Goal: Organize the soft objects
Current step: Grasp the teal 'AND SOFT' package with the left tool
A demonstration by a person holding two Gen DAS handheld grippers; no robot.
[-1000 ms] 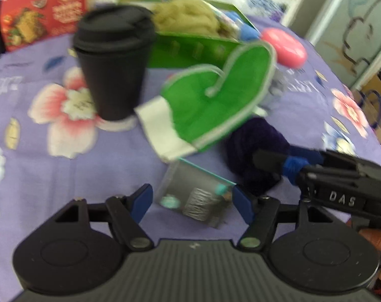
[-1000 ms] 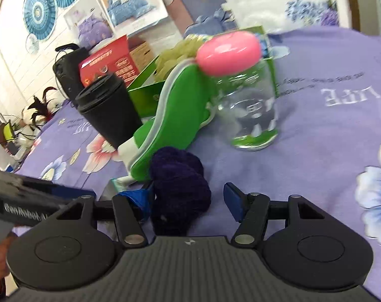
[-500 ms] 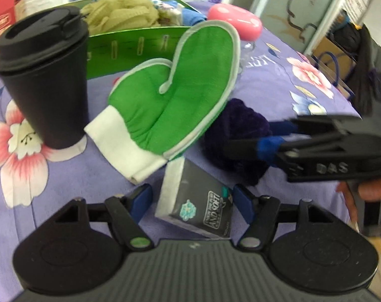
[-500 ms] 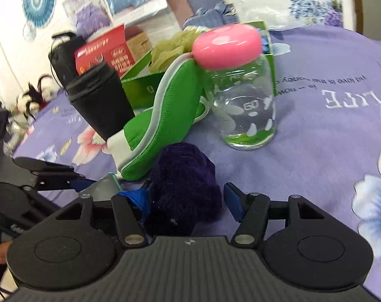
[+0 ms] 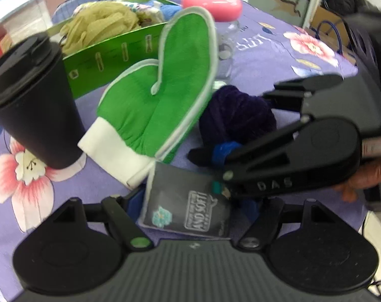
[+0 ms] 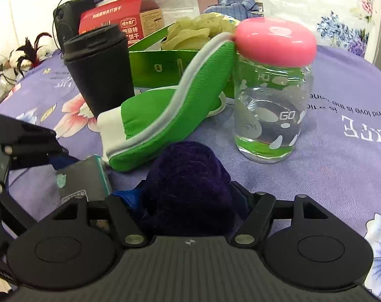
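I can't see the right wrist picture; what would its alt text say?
The right claw straddles a dark purple plush ball, jaws opening. Beyond lie a green mitt leaning toward a pink-lidded glass jar, and a black cup.

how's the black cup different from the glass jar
The cup is opaque black with a flat black lid; the jar is clear glass with white spots and a rounded pink lid. The cup tapers toward its base; the jar's sides run straight. The green mitt leans its tip on the jar, not on the cup. Both stand upright on the purple cloth.
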